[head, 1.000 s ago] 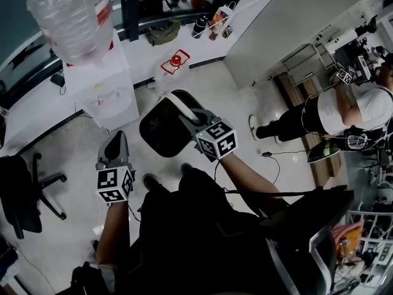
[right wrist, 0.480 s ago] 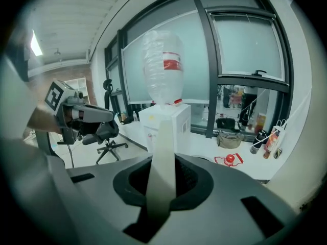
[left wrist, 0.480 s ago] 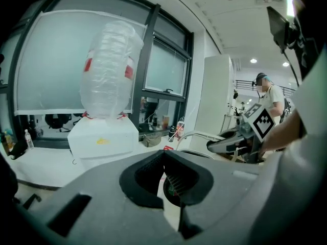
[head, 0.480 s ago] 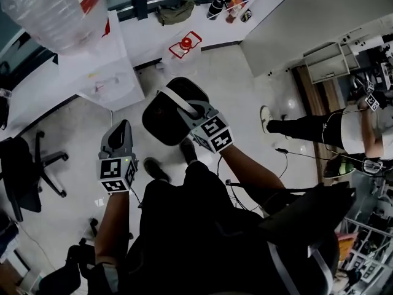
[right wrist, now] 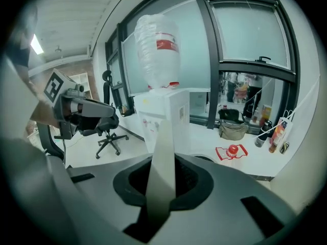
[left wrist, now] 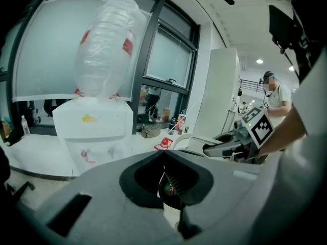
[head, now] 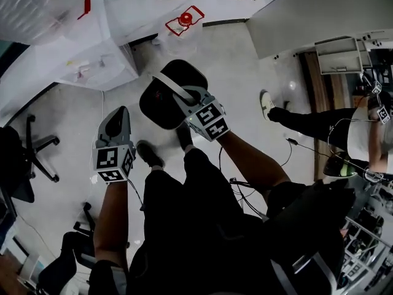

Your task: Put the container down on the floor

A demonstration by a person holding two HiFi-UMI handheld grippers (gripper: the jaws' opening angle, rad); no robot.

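Right tongs (right wrist: 161,187) clamp handle (right wrist: 164,147) of container (head: 158,106)

A pale, glossy floor (head: 239,66) meets a low white ledge (right wrist: 301,160) beneath tall dark-framed windows (right wrist: 250,29). A white water dispenser (left wrist: 94,131) carries an upturned bottle (left wrist: 107,50). A black office chair (right wrist: 106,122) stands nearby under a ceiling light (right wrist: 36,45).

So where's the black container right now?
Head view, centre: the black container hangs by its white handle from the right gripper, just ahead of the person's shoes, with the water dispenser to its left.
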